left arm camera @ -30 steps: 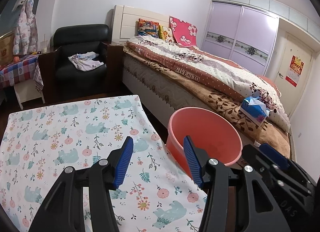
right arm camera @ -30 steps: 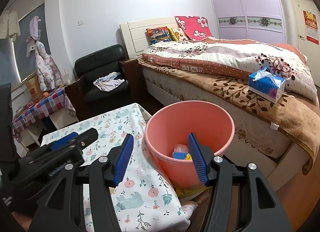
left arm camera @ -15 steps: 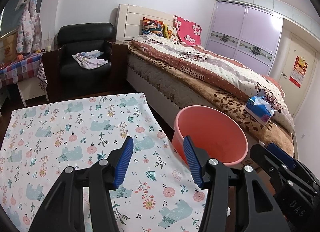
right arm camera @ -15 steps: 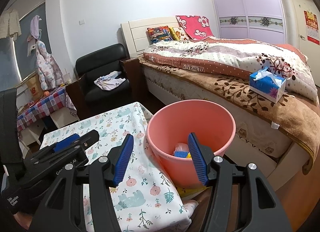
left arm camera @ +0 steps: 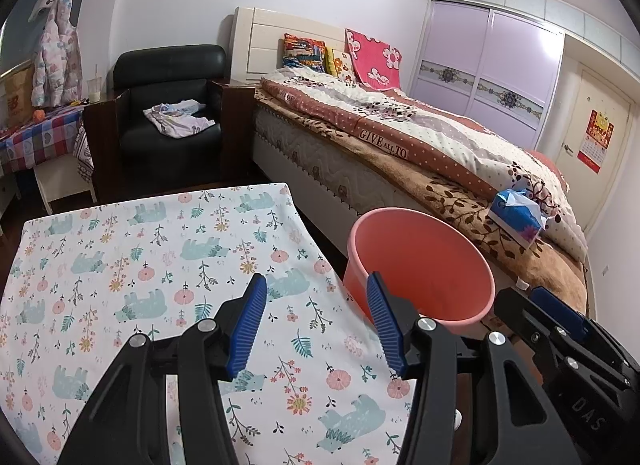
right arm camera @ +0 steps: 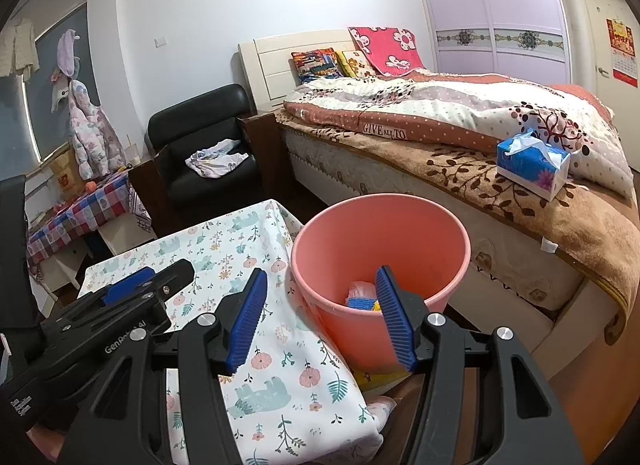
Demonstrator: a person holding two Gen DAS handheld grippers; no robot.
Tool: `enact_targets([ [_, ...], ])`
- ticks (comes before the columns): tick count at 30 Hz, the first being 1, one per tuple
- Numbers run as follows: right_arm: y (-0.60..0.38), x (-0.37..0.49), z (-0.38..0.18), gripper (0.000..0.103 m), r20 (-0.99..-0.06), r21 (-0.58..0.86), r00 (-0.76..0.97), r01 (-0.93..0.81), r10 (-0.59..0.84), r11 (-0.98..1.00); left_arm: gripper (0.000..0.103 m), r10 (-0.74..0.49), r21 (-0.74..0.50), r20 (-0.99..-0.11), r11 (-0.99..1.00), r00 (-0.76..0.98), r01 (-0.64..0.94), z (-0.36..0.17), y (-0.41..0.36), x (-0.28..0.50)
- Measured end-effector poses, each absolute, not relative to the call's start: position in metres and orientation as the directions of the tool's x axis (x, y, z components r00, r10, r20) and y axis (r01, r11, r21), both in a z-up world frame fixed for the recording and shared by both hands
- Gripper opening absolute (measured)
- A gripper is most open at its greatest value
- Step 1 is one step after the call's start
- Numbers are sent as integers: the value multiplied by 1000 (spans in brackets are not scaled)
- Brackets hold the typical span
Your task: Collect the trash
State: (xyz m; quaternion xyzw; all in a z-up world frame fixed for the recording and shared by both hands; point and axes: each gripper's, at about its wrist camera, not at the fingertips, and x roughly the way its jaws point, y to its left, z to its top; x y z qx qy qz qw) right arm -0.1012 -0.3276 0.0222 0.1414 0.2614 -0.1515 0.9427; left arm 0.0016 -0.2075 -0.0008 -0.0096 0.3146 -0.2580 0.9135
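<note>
Floral tablecloth [left arm camera: 140, 265] lies bare under the left gripper [left arm camera: 316, 321], whose jaws gape empty. Right gripper [right arm camera: 320, 315], spread and empty too, hangs above the pink bucket [right arm camera: 456, 241], wrappers [right arm camera: 362, 297] inside between its jaws; dipping lower might tip it.

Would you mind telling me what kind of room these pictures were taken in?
A home bedroom: a made-up bed with pillows against a headboard, a sliding-door wardrobe, and a black armchair with clothes on it.

pink bucket [right arm camera: 380, 241] | white bear-and-flower cloth [left arm camera: 160, 249] beside bucket | blue tissue box [right arm camera: 532, 163] | black armchair [left arm camera: 168, 105]
</note>
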Motion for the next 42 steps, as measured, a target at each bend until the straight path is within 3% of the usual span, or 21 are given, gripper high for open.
enact_targets([
  [42, -320, -84, 9, 57, -587, 157, 782, 366, -211, 917, 51, -435, -191, -597, 893, 675, 407, -12, -183, 20],
])
